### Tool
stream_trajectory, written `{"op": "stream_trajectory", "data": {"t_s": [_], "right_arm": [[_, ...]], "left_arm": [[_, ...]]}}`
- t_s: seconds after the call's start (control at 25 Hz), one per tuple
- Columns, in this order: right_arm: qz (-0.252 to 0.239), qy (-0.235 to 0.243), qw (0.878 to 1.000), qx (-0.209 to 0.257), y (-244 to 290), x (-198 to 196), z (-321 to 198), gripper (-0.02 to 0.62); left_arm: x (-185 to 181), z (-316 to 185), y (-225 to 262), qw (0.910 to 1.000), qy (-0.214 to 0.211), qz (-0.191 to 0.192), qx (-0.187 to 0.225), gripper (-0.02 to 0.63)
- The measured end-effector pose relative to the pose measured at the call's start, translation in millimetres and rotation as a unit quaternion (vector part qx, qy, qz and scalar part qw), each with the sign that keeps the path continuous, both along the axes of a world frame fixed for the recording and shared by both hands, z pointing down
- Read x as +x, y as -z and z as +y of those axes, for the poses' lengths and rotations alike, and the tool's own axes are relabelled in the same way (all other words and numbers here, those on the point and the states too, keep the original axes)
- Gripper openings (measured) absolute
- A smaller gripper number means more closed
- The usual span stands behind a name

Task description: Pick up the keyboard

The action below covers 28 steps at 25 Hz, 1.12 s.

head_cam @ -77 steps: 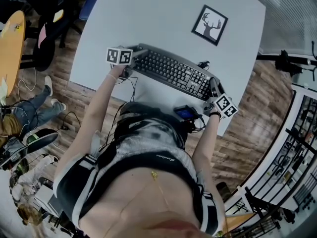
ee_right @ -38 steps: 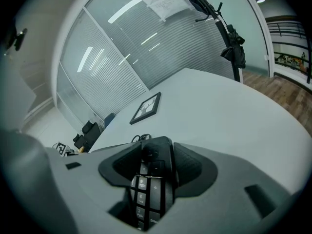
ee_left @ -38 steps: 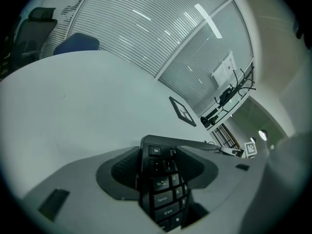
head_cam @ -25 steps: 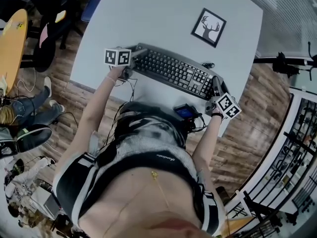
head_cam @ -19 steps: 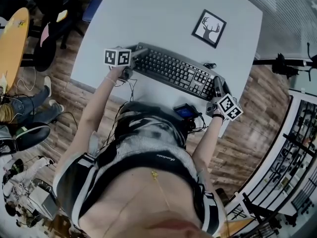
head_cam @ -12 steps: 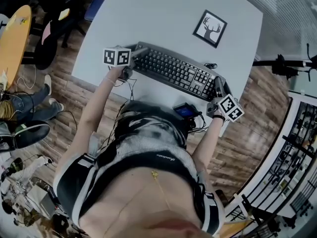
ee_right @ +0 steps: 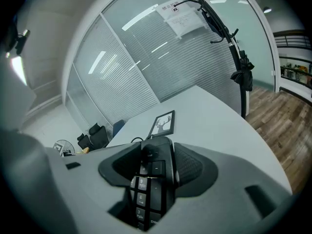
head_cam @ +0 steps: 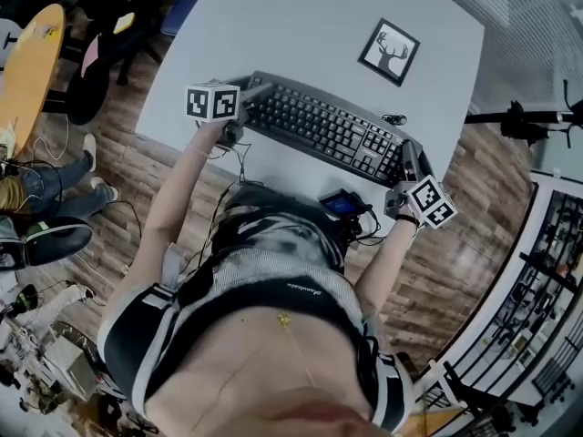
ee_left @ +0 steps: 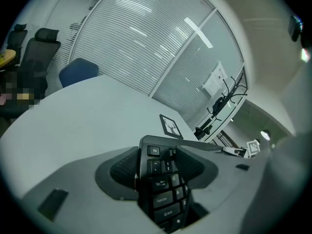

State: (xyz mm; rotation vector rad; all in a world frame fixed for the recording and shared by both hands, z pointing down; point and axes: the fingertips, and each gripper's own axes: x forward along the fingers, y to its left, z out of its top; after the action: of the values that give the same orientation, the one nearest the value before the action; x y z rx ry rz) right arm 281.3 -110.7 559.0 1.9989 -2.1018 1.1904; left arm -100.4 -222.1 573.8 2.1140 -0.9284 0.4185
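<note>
Keyboard (head_cam: 323, 127): black, spans from one gripper to the other; resting on or just over the table (head_cam: 273, 16), cannot tell which.
Left gripper (ee_left: 158, 161): jaws clamped on the Esc end.
Right gripper (ee_right: 156, 162): jaws clamped on the numpad end.
Deer picture (head_cam: 389, 51): ahead of the right gripper, apart from the keyboard.

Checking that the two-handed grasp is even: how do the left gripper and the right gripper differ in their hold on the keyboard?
The left gripper clamps the Esc end of the keyboard; the right gripper clamps the number-pad end. In the head view the left gripper sits higher in the frame than the right gripper, as the keyboard lies on a slant. Shared: both have their jaws shut on the keyboard.
</note>
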Motion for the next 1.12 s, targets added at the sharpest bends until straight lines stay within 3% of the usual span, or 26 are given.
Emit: {"op": "stream_trajectory", "data": {"t_s": [0.16, 0.28, 0.52, 0.76, 0.88, 1.12], "right_arm": [[-0.003, 0.001, 1.000, 0.001, 8.9, -0.3, 4.8, 0.212], [-0.002, 0.002, 1.000, 0.000, 16.6, 1.0, 6.6, 0.212], [0.008, 0.006, 1.000, 0.007, 34.6, -8.9, -3.0, 0.212], [0.005, 0.001, 1.000, 0.027, 51.3, -14.5, -1.3, 0.212], [0.006, -0.001, 0.999, 0.037, 60.9, -16.8, -0.1, 0.213], [0.015, -0.003, 0.999, 0.051, 76.4, -17.5, 1.2, 0.213]], "left_arm": [[1.9, 6.6, 12.9, 1.0000, 0.000, 0.003, 0.003, 0.222], [-5.2, 3.5, 23.1, 0.9995, 0.013, -0.022, 0.017, 0.222], [-9.6, 0.6, 32.4, 0.9999, 0.008, -0.001, 0.007, 0.222], [-11.0, 0.5, 55.7, 0.9998, 0.000, 0.004, 0.020, 0.222], [-15.5, -5.3, 76.5, 0.9988, 0.005, -0.011, 0.047, 0.222], [-12.4, 1.2, 82.1, 0.9991, 0.001, 0.010, 0.041, 0.222]]}}
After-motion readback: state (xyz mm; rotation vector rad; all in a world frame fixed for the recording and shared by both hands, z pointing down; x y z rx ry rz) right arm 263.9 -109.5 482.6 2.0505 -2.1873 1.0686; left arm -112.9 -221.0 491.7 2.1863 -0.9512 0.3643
